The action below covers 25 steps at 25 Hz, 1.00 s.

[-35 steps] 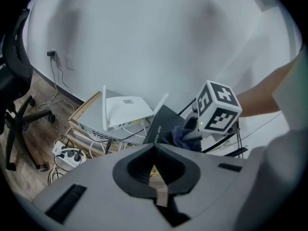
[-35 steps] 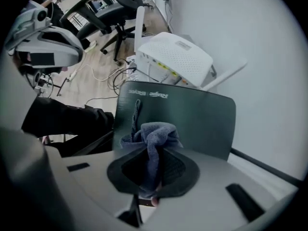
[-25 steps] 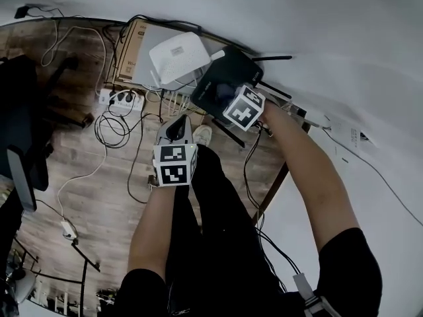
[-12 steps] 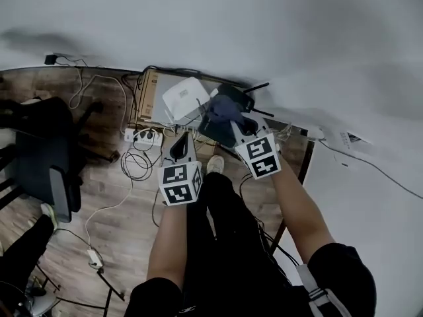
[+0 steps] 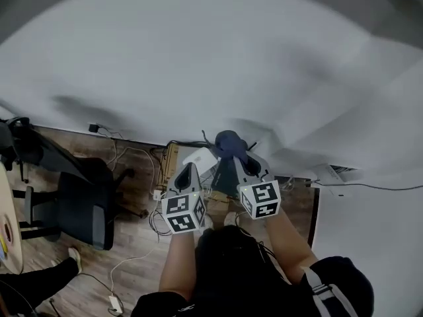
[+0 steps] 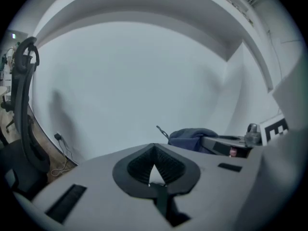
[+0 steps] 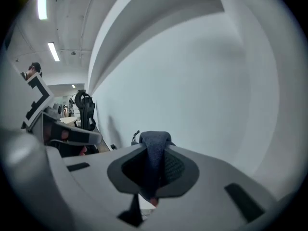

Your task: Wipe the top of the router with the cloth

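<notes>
Cloth (image 5: 228, 140) is pinched in the right hand-held gripper (image 5: 232, 154), held up facing the wall. Left hand-held gripper (image 5: 186, 171) is closed, empty. Black router (image 5: 225, 177) is seen below, nearest the right one.

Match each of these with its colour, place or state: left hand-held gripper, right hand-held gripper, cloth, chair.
Things:
1. left hand-held gripper
2. right hand-held gripper
3. cloth
4. chair

Descriptions:
A. dark blue
B. stands on the floor
C. shut, empty
D. shut on something

Pairs: 1-C, 2-D, 3-A, 4-B
</notes>
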### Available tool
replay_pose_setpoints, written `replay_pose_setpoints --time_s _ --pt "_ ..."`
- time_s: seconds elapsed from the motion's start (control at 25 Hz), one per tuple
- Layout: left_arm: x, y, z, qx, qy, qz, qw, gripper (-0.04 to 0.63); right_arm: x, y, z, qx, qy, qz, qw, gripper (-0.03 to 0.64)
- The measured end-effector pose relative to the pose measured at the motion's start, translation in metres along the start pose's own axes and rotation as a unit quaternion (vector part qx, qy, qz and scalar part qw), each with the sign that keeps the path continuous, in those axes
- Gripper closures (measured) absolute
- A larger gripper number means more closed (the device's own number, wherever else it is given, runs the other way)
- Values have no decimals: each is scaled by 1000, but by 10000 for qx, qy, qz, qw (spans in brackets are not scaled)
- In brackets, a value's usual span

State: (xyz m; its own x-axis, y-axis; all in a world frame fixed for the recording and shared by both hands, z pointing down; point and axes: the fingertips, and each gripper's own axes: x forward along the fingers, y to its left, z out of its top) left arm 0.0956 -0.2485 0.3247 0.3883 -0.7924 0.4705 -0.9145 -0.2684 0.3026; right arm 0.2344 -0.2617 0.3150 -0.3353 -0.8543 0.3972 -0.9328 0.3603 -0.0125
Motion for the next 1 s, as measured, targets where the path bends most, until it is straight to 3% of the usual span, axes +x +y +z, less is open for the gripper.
replay_pose_setpoints --time_s 0.16,0.32,0.48,0.8,1.0 --pt "-32 -8 77 446 -627 136 9969 595 -17 3 81 109 -1022 -48 9947 595" --pt "-95 -30 112 709 -902 281 9930 595 -70 27 114 310 -1258 304 9911 595" --pt "-131 -42 161 1054 -1418 424 9834 595 -88 42 160 327 -1714 611 9828 595" --pt "-162 -73 183 1209 -1713 346 9772 595 -119 44 213 230 -2225 738 9719 595" --pt "-157 -80 183 1205 -1718 328 9772 595 -120 39 220 313 -2301 701 9701 595"
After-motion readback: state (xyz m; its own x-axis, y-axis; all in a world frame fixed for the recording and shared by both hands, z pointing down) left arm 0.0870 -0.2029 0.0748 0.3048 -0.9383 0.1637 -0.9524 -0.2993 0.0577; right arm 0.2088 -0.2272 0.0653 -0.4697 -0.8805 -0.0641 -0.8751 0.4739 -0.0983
